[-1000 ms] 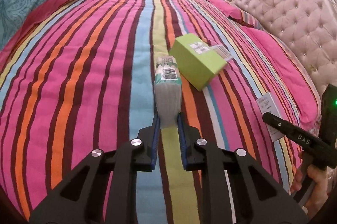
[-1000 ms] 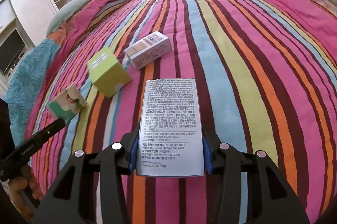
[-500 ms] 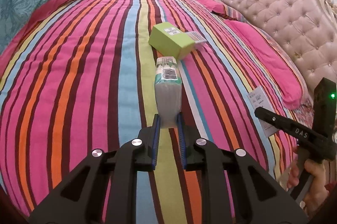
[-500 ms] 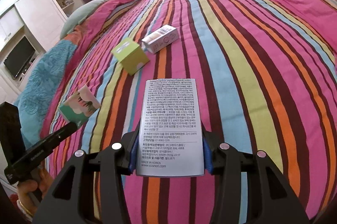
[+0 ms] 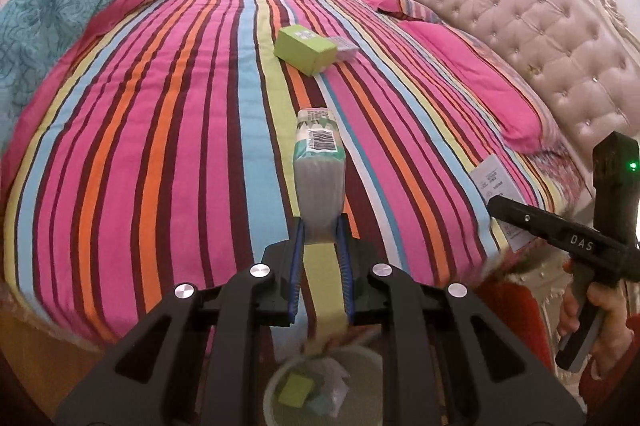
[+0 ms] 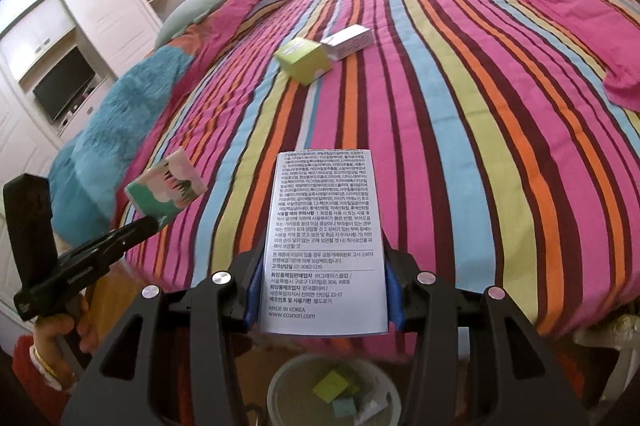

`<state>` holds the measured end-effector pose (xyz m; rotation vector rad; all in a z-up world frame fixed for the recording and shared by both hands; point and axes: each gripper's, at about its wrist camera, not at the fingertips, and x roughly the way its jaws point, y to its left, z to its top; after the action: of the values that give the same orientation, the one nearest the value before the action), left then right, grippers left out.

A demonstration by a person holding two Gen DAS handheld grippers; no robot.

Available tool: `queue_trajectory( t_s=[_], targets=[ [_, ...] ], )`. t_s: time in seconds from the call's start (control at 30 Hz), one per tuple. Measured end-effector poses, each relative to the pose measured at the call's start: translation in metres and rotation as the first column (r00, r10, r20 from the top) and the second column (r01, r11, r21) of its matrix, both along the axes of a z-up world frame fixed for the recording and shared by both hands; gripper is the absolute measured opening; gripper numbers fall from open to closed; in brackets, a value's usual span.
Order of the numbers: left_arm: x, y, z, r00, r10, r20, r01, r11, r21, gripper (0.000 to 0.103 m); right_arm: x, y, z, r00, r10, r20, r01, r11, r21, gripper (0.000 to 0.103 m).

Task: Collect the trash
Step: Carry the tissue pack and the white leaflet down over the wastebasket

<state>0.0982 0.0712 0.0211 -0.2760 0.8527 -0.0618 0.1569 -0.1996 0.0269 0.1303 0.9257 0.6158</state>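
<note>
- Your left gripper (image 5: 320, 232) is clamped on a tissue pack (image 5: 319, 171), long axis pointing to 12 o'clock.
- Your right gripper (image 6: 322, 286) is clamped on a white printed box (image 6: 325, 238), lengthwise toward 12 o'clock.
- A waste bin (image 6: 280, 382) sits at 6 o'clock.

Two boxes (image 6: 305, 61) side by side on bed (image 6: 460, 129), bin (image 6: 334, 392) below tools, seemingly holding boxes.

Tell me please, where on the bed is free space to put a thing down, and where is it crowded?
The striped cover is bare between the white box and the pink pillow, and also left of the green box toward the blue blanket. It is crowded where the two boxes lie touching.
</note>
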Motion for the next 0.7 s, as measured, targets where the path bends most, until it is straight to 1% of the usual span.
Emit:
queue_trajectory(
  t_s=[0.2,0.33,0.5,0.7],
  targets=[
    [-0.050,-0.020,0.000,0.998,-0.056,-0.018,0.056,0.998,0.037,0.017,-0.035,-0.006,-0.006,0.999,0.025,-0.021,-0.025,1.000,-0.003,0.045],
    [-0.083,-0.036,-0.004,0.994,-0.103,-0.044,0.105,0.993,0.047,0.017,-0.058,-0.006,-0.012,0.998,0.045,-0.044,-0.045,0.999,-0.003,0.045],
    [-0.107,-0.052,-0.014,0.986,-0.144,-0.082,0.148,0.988,0.052,0.017,-0.081,-0.004,-0.023,0.994,0.071,-0.078,-0.074,0.997,-0.037,0.045],
    [-0.120,-0.063,-0.037,0.973,-0.175,-0.149,0.182,0.983,0.035,0.017,-0.093,-0.006,-0.045,0.982,0.060,-0.181,-0.071,0.996,-0.053,0.045]
  ],
)
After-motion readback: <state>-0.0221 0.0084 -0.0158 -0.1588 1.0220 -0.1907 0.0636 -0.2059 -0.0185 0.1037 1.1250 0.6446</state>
